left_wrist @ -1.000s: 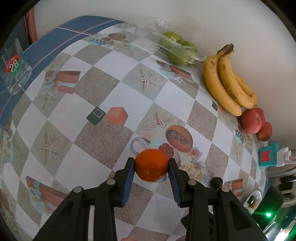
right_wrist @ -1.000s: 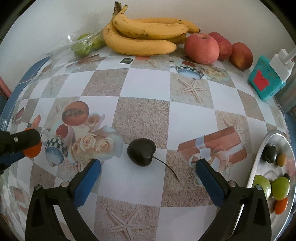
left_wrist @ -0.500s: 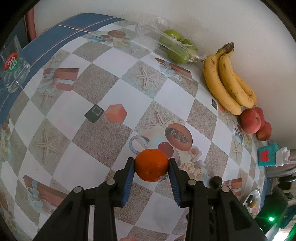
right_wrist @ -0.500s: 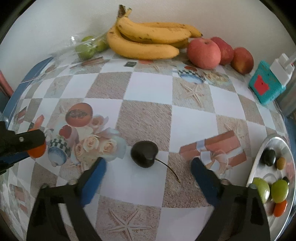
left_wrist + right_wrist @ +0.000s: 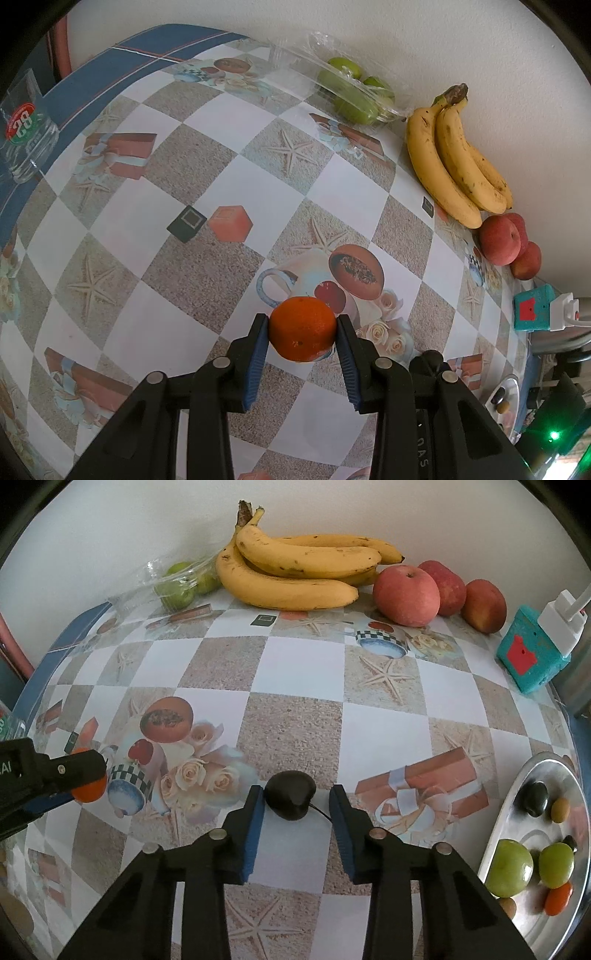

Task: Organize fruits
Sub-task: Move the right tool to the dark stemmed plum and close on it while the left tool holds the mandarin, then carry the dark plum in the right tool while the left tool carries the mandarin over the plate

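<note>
My left gripper (image 5: 302,334) clamps the orange (image 5: 302,329); my right gripper (image 5: 295,812), just closing, brackets the dark cherry (image 5: 291,799) with only the left pad touching, so it may roll or squirt out.

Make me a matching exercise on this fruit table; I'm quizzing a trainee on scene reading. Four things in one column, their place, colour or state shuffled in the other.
Things:
1. orange
2. cherry
3. bananas
4. green fruits

Place, colour or state:
A. inside a clear plastic bag
B. dark, with a thin stem
C. clamped by the left gripper
D. right beside the red apples

Pairs: 1-C; 2-B; 3-D; 4-A
</note>
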